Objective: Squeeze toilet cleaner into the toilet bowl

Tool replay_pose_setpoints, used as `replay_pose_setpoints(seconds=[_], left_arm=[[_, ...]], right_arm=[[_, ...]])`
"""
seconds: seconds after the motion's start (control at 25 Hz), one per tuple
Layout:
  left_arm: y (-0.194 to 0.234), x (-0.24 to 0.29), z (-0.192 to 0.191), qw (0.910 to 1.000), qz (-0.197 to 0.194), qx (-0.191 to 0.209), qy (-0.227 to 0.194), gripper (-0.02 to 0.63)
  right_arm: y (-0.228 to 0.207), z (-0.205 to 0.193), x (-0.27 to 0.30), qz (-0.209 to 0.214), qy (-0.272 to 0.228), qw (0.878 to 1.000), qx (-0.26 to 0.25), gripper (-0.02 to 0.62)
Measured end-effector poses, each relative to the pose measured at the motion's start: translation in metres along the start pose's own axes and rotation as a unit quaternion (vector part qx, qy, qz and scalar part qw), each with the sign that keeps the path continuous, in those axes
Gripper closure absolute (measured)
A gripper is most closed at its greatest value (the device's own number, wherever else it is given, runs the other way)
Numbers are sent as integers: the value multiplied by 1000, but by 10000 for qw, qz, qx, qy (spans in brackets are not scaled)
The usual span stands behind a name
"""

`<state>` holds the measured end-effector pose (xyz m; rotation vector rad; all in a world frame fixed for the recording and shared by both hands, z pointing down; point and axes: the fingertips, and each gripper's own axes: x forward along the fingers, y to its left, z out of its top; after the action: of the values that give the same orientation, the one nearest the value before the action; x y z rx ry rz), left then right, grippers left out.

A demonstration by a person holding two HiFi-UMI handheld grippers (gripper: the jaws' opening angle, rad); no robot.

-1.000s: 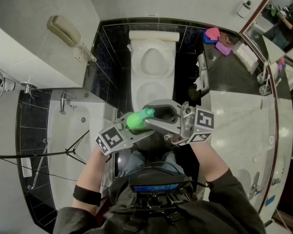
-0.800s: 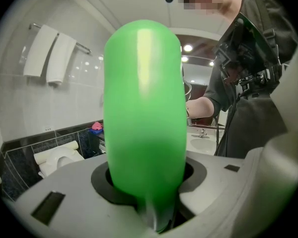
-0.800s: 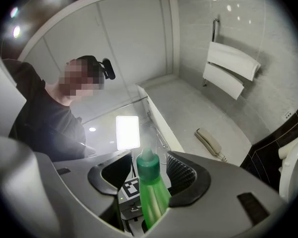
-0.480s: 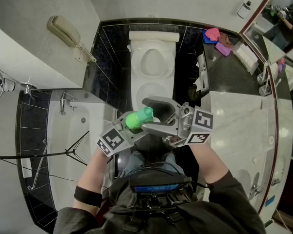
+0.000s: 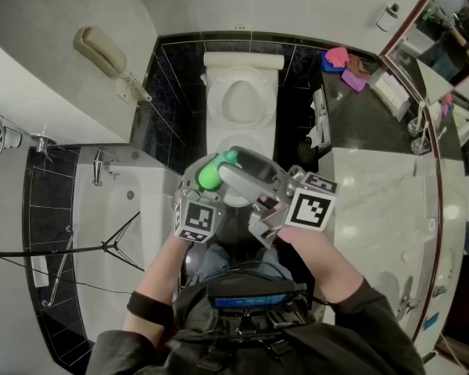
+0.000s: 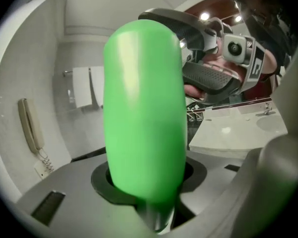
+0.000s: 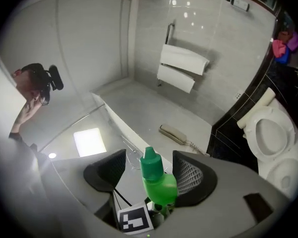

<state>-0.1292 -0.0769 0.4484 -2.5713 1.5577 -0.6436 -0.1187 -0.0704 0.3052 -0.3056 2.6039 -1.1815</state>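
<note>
A green cleaner bottle is gripped by its body in my left gripper, nozzle cap toward the white toilet. In the left gripper view the bottle fills the middle, pressed between the jaws of the left gripper. My right gripper meets it from the right. Its jaws have just been opening and stand wide. The bottle rises between the right gripper pads, its cap free of both. The toilet bowl lies at the right edge of the right gripper view.
A wall phone hangs at the upper left and a bathtub lies at the left. A marble counter with a mirror runs along the right. Pink and purple items sit near the toilet. Folded towels hang on the wall.
The right gripper's jaws have spread apart around the bottle's top. Both grippers have turned, and the left one has swung toward the middle, so the bottle now points more at the toilet.
</note>
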Motion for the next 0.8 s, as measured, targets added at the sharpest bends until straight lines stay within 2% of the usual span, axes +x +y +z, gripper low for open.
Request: replay_pose_setpoints(seconds=[0.2, 0.36, 0.48, 0.6, 0.68, 0.8], left_arm=[[7, 3, -6, 9994, 345, 1, 93, 414], [11, 3, -13, 9986, 490, 36, 213, 413], [14, 3, -16, 9978, 573, 123, 303, 413], [15, 3, -18, 9972, 619, 185, 363, 413], [15, 4, -19, 9973, 606, 170, 374, 413], [14, 5, -20, 9980, 498, 115, 376, 413]], right_arm=[[-5, -1, 3, -88, -95, 9986, 503, 281], [-9, -3, 5, -205, 20, 9988, 446, 289], [-7, -8, 8, -201, 132, 9988, 422, 339], [-14, -10, 8, -515, 230, 9982, 203, 449], [-17, -10, 8, -580, 216, 9979, 188, 449], [-17, -10, 10, -460, 192, 9986, 198, 449]])
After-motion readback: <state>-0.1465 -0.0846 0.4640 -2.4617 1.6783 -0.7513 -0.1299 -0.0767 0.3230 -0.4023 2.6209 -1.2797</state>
